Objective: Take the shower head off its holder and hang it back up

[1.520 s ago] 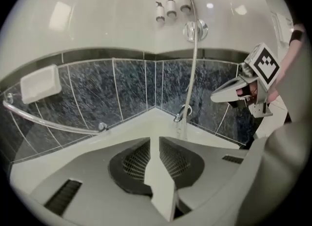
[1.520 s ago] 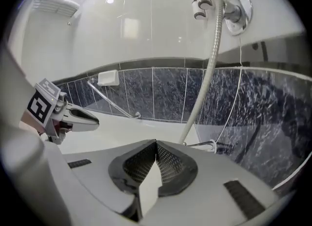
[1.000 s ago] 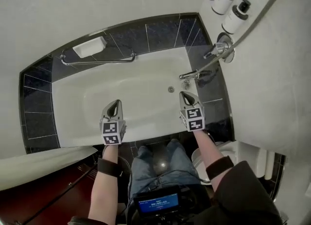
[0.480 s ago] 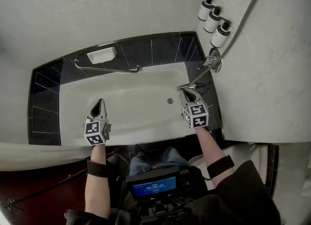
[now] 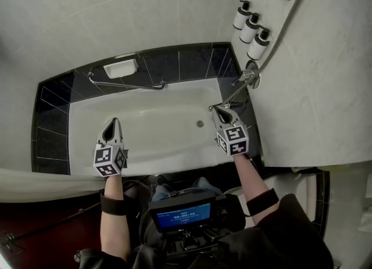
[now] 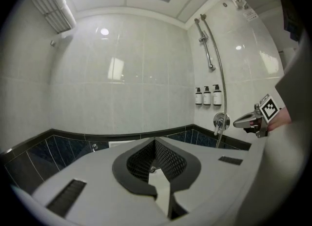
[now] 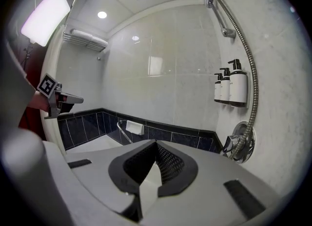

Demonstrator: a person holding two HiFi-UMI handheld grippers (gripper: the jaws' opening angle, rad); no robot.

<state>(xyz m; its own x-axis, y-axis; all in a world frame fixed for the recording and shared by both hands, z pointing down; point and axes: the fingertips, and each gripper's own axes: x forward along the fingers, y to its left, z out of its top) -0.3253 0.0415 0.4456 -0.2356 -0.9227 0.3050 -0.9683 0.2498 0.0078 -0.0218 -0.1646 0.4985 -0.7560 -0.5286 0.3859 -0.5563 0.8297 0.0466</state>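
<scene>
Above the bathtub (image 5: 157, 105) we note left gripper (image 5: 113, 124) and right gripper (image 5: 220, 110) lifted higher than before, jaws closed, empty

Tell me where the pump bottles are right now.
Head view, upper right: the three pump bottles hang in a row on the right-hand wall, just above the tap valve and beside the shower hose.

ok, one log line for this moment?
stage: before reach | left hand-held gripper: shut, empty | right hand-held gripper: shut, empty | both: over bathtub | shower hose: on wall, untouched
</scene>
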